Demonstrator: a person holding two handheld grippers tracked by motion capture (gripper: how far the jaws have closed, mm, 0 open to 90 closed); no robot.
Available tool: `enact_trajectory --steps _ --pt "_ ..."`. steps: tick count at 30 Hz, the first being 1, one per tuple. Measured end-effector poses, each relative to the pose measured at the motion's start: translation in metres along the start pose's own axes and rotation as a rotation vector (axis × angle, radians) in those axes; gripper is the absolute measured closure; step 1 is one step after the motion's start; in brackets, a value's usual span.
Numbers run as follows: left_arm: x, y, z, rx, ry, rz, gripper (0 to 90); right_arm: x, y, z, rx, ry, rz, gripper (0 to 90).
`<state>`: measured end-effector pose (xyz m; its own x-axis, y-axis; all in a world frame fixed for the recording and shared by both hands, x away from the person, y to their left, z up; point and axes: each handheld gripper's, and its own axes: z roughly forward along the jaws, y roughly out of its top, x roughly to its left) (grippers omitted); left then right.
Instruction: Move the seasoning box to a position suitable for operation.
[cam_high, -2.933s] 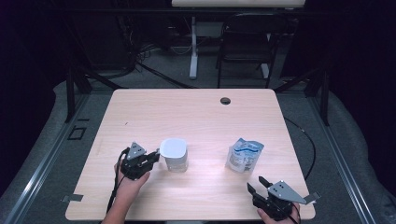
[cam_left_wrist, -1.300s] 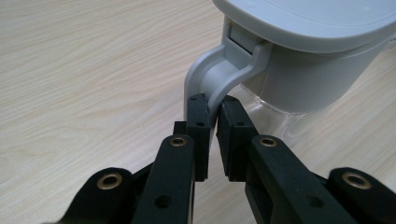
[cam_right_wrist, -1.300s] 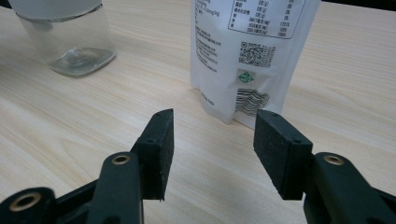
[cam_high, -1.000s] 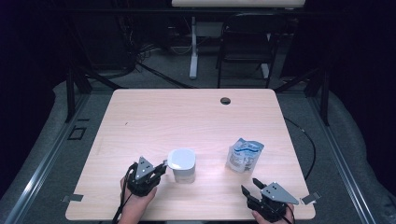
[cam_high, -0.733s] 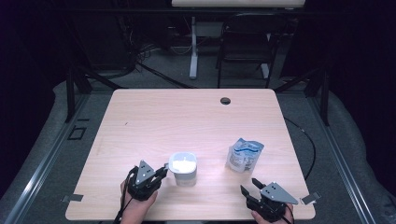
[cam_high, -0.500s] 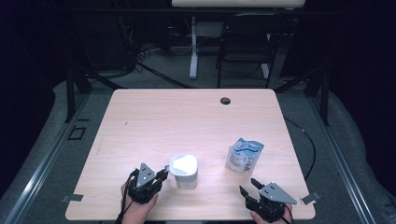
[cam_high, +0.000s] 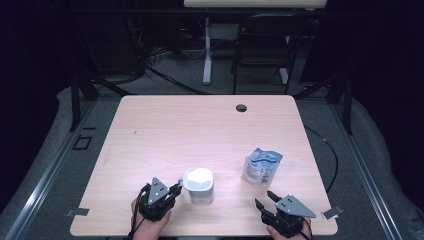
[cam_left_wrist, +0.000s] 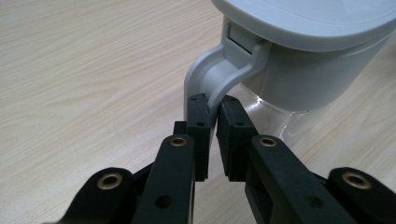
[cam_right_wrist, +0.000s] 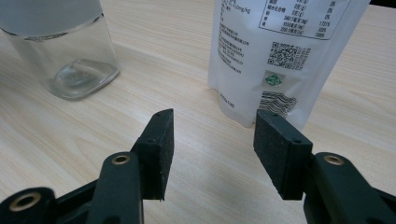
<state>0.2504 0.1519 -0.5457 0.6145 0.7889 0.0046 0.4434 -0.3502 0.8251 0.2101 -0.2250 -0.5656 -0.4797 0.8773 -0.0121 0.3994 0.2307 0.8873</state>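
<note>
Left claw (cam_left_wrist: 212, 109) clamped on lid latch (cam_left_wrist: 219, 77) of glass jar (cam_high: 198, 185), near desk's front edge. Right claw (cam_right_wrist: 212, 154) apart, idle before pouch (cam_right_wrist: 280, 51). Next: probably flip lid open.

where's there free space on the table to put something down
The whole far half of the table is bare, from the cable hole back to the jar and pouch. The strip between jar and pouch is open too. The near edge is crowded: left gripper clamps the jar's latch, right gripper sits before the pouch.
</note>
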Motion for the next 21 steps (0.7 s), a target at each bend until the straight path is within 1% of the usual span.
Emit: enact_trajectory --steps 5,6,8,13,18,21 --pt "0.0005 -0.0003 -0.0001 -0.001 -0.004 0.0 83.7 -0.0001 0.0 0.0 -0.001 0.001 0.002 47.7" --pt "0.0016 -0.0002 0.0002 -0.001 -0.011 -0.002 83.6 0.0 -0.0001 0.0 -0.001 0.0 0.002 47.7" --pt "0.0025 -0.0002 0.0005 -0.003 -0.018 0.001 83.6 0.0004 -0.0001 -0.0001 0.006 0.0 -0.001 47.7" --pt "0.0034 -0.0012 0.001 -0.013 -0.035 0.008 83.6 0.0007 0.0 -0.0002 0.002 -0.001 0.0 47.7" --pt "0.0046 -0.0009 0.002 -0.015 -0.046 0.022 83.6 0.0006 -0.0004 -0.0004 0.001 -0.002 0.002 47.7" --pt "0.0059 -0.0005 0.0029 -0.018 -0.05 0.022 83.4 0.0011 -0.0003 -0.0007 0.004 0.0 -0.002 47.7"
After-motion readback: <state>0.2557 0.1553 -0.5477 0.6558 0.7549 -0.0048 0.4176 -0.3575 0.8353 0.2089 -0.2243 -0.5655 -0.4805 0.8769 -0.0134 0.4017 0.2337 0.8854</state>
